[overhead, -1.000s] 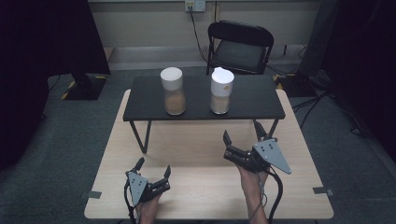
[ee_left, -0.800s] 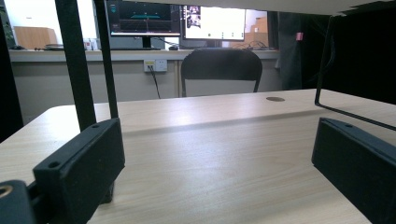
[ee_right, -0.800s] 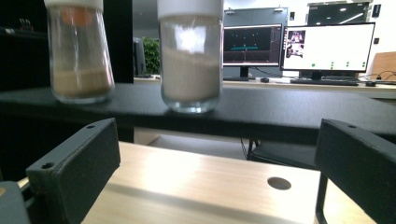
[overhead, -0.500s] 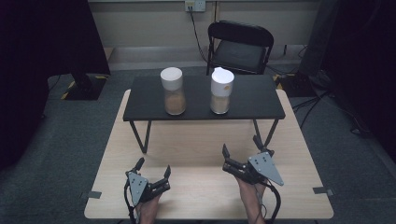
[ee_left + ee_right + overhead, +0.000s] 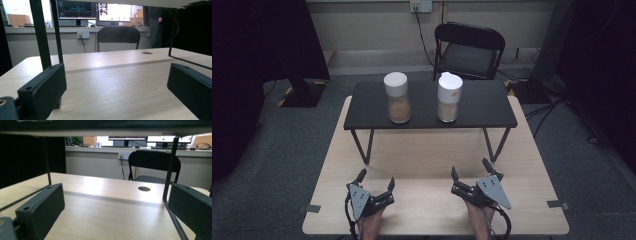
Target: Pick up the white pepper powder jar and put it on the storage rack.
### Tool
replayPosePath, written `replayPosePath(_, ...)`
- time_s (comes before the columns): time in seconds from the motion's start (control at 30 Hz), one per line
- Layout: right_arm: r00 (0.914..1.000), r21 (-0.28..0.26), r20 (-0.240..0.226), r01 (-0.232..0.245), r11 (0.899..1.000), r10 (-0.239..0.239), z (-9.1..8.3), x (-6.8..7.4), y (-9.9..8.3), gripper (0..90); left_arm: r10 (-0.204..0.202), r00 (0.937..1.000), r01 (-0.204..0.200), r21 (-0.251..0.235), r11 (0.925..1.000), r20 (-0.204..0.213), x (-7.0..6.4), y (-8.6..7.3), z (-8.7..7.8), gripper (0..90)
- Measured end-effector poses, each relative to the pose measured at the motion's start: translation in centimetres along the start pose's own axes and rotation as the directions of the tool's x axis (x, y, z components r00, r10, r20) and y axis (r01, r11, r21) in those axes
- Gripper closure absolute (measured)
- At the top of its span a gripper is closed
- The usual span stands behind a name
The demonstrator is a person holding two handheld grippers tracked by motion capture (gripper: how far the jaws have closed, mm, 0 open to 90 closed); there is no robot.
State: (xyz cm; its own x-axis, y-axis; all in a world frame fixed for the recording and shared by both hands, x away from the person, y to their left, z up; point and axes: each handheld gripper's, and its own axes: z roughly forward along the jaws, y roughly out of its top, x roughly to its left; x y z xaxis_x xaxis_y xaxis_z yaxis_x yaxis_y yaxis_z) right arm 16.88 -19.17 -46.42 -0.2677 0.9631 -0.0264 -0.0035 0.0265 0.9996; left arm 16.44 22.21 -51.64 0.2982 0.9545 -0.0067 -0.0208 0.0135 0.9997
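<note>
Left gripper (image 5: 376, 181) and right gripper (image 5: 470, 171) low on the wooden surface (image 5: 422, 160), jaws released, two jars (image 5: 397, 97) well beyond

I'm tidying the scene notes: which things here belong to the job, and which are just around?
In play:
left jar, white lid, brown filling
right jar, white lid, brown filling
black raised shelf bearing both
left claw, open
right claw, open

Just around:
wooden table
black folding chair
wall socket
monitors
</note>
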Motion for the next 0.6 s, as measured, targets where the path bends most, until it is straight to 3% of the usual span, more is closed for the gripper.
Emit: replayPosePath(0.6, 0.9997, 0.042, 0.024, 0.002, 0.999, -0.003, -0.2, 0.6, -3.2, 0.0, 0.001, 1.0000, -0.001, 0.000, 1.0000, 0.000, 0.0, 0.0, 0.0, 1.8)
